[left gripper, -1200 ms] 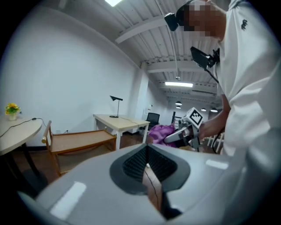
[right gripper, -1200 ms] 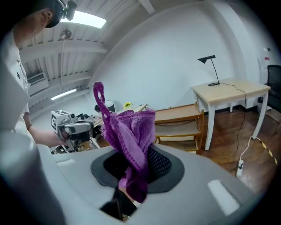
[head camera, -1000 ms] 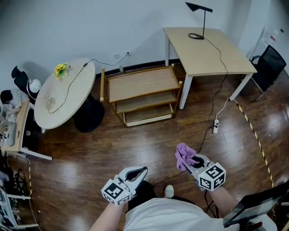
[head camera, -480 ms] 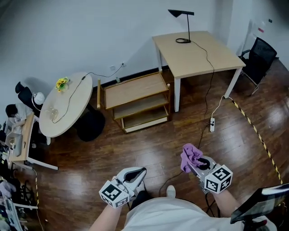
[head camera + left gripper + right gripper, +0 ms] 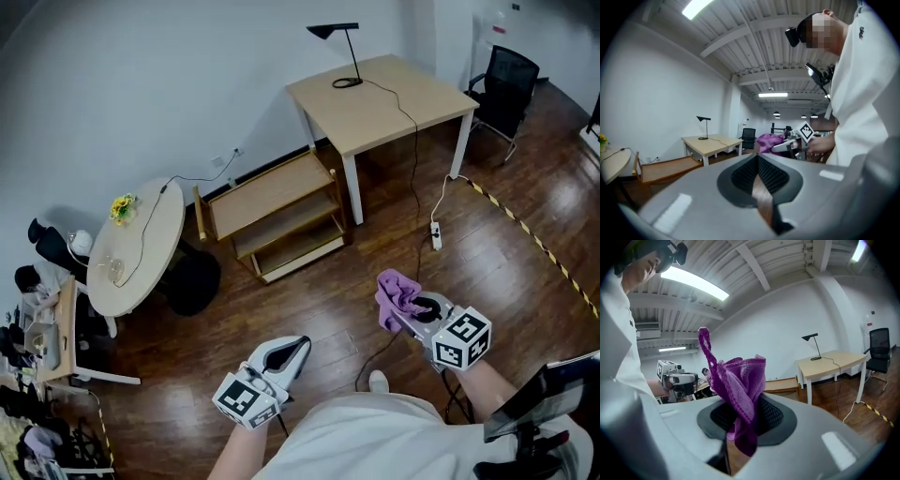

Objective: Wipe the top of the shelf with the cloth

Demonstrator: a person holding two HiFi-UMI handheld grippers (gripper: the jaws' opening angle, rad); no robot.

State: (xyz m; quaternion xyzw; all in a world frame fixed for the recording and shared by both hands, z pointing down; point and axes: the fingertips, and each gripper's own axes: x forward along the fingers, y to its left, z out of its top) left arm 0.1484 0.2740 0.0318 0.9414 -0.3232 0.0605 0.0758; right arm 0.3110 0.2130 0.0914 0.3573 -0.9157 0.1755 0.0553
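Observation:
The low wooden shelf [image 5: 272, 194] with three tiers stands against the far wall, between the round table and the desk; it also shows small in the left gripper view as the shelf [image 5: 665, 168] and behind the cloth as the shelf [image 5: 780, 386]. My right gripper [image 5: 398, 311] is shut on a bunched purple cloth [image 5: 395, 294], held over the floor far from the shelf. The cloth [image 5: 736, 385] sticks up from the closed jaws. My left gripper [image 5: 289, 349] is shut and holds nothing, low at my left side.
A rectangular desk [image 5: 375, 94] with a black lamp [image 5: 337, 47] stands right of the shelf. A round table [image 5: 136, 253] with flowers is at its left. A power strip and cable [image 5: 435, 230] lie on the wood floor. An office chair [image 5: 502, 80] stands at the far right.
The head view has swung and pulled back, so the shelf and desk sit farther and more to the left. Both grippers keep their pose; the cloth stays gripped.

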